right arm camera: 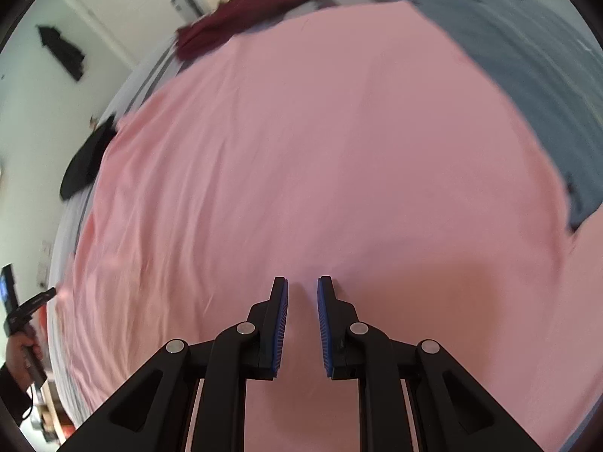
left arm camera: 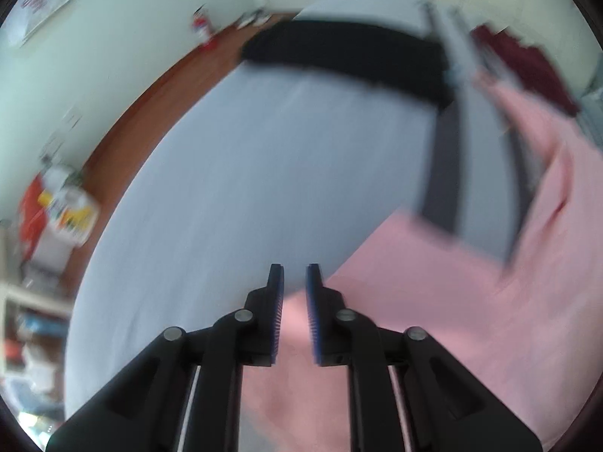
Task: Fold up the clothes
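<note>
Looking at the setup stage of a fold: pink garment (right arm camera: 320, 158) lies spread mostly flat on the bed (left arm camera: 245, 173), no fold made in it that I can see.

Right gripper (right arm camera: 302, 293) hovers low over the middle of the pink cloth, jaws parted, nothing between the blue pads (right arm camera: 280, 327). Whether the tips touch the fabric I can't tell.

Left gripper (left arm camera: 294, 282) sits at the pink cloth's edge, where it meets the bare grey-blue sheet. Jaws parted too, gap narrow; cloth shows behind the gap but not pinched, as far as the blur allows. Left view is motion-smeared, so details there are soft.

Other stuff on the bed: maroon garment (right arm camera: 241, 15) at the far end beyond the pink one, a black garment (left arm camera: 350, 56) lying across the sheet, striped grey fabric (left arm camera: 444, 173) beside the pink cloth.

My read: step in hand is positioning for the first grasp. Next move calls for each gripper to reach an edge or corner of the pink cloth and pinch one layer only. Right gripper is mid-panel, so it likely needs to shift outward first.
</note>
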{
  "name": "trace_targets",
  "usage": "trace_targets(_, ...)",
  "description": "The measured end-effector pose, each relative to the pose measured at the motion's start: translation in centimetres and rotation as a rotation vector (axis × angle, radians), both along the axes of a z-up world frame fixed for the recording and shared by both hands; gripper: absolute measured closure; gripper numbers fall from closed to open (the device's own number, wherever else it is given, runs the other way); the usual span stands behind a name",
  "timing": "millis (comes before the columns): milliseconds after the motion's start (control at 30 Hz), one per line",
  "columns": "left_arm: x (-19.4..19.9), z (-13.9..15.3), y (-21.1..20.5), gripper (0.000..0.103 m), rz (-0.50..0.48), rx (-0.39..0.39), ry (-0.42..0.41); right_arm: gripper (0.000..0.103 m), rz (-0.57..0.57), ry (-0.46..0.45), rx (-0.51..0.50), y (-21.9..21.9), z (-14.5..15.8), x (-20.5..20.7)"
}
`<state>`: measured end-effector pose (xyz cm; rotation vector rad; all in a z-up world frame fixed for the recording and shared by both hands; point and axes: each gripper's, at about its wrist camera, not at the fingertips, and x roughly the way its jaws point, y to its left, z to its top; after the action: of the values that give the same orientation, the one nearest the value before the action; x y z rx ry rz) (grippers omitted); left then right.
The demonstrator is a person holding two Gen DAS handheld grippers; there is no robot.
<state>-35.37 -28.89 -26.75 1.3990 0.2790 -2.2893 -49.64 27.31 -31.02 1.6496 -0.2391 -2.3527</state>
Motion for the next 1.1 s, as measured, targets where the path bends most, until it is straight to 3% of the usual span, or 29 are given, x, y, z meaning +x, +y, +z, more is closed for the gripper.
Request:
trace_targets(33, -1.9, 0.6, 0.9, 0.075, -0.036, 0.023, 0.039, 0.085, -0.014, 0.016, 0.016, 0.6, 0.3, -1.0)
trace_targets(100, -5.8, 1.6, 2.7, 0.054, -0.106, 0.065, 0.109, 0.074, -0.041, 0.057, 0.064, 1.6, 0.9, -3.4)
trace_targets(167, -11.0, 1.8, 4.7, 0.054, -0.18, 0.102, 0.149, 0.063, -0.076, 0.101, 0.11, 2.8, 1.4, -6.7)
trace_targets(267, -18.1, 1.3, 6.8, 0.053, -0.267, 0.113, 0.163, 0.063, -0.116, 0.141, 0.155, 4.4, 1.9, -12.5)
trace_targets(467, -29.7, -1.4, 7.2, 0.054, -0.27, 0.187, 0.105, 0.063, -0.21, 0.163, 0.161, 6.9, 2.0, -23.3)
trace_targets(733, -33.2, -4.4, 7.2, 0.056, -0.238, 0.141, 0.012, 0.063, -0.211, 0.143, 0.174, 8.3, 0.0, -30.6)
trace_targets(800, -33.2, -4.5, 7.4, 0.065, -0.249, 0.13, 0.024, 0.063, -0.203, 0.141, 0.174, 8.1, -0.5, -31.2)
trace_targets(967, -33.0, -4.7, 7.9, 0.074, -0.284, 0.112, 0.043, 0.063, -0.184, 0.136, 0.168, 7.6, -1.6, -32.7)
trace_targets(1100, -33.0, -4.6, 8.3, 0.089, -0.313, 0.093, 0.045, 0.062, -0.19, 0.14, 0.157, 7.5, -2.0, -34.6)
